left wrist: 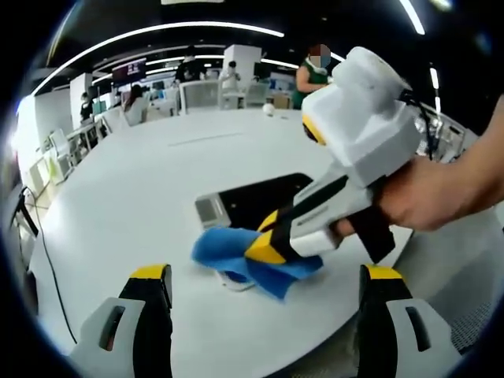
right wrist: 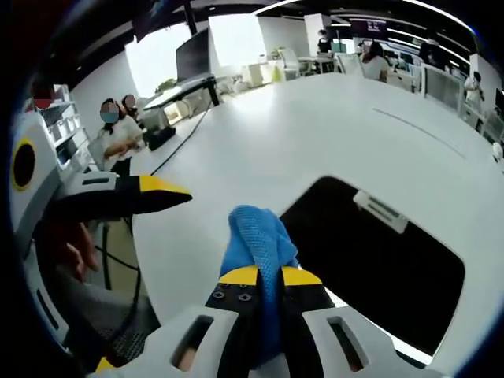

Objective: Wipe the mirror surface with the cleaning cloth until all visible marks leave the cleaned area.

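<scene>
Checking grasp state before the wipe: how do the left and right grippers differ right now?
The right gripper is shut on the blue cloth; the left gripper is open and holds nothing. The right gripper sits low at the mirror's edge; the left gripper hangs back over the white table. Both have yellow-tipped jaws.

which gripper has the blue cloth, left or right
The right gripper: its jaws are shut on the blue cloth beside the dark mirror. The left gripper is open, holding nothing.

Bright ceiling strips, fisheye edges, perhaps soft
</scene>
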`<action>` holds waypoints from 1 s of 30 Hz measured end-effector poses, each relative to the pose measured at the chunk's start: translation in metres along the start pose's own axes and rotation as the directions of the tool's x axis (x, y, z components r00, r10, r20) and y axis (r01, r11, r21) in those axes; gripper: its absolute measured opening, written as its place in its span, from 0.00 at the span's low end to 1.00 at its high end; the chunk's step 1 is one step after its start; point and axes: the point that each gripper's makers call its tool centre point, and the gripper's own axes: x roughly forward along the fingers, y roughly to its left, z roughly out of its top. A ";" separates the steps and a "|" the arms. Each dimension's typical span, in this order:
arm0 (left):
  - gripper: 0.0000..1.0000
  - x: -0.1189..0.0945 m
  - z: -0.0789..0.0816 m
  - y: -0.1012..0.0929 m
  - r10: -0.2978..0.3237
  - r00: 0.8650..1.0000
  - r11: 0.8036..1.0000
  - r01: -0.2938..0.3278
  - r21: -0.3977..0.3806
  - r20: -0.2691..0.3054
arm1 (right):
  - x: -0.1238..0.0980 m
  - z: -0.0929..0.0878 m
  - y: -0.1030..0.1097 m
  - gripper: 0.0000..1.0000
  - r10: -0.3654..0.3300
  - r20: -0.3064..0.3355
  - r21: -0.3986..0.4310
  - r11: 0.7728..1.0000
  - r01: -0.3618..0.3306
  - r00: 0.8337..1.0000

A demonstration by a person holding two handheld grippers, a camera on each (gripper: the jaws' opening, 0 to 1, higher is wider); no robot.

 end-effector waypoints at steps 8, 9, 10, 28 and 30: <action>1.00 0.001 0.000 -0.001 -0.006 1.000 1.000 0.006 0.005 -0.004 | 0.001 0.000 0.000 0.03 0.007 -0.013 -0.012 1.000 -0.007 1.000; 1.00 0.001 0.000 -0.001 -0.006 1.000 1.000 0.006 0.006 -0.004 | 0.000 0.000 0.000 0.03 0.008 -0.014 -0.011 1.000 -0.008 1.000; 1.00 0.001 0.000 -0.001 -0.007 1.000 1.000 0.007 0.007 -0.004 | 0.000 0.000 0.000 0.03 0.009 -0.014 -0.010 1.000 -0.009 1.000; 1.00 0.001 -0.002 -0.001 -0.005 1.000 1.000 0.005 -0.001 -0.013 | 0.003 0.005 -0.005 0.03 -0.022 0.014 -0.051 0.998 0.023 1.000; 1.00 0.001 -0.002 -0.002 -0.006 1.000 1.000 0.006 0.000 -0.014 | 0.003 0.006 -0.006 0.03 -0.023 0.015 -0.049 0.999 0.024 1.000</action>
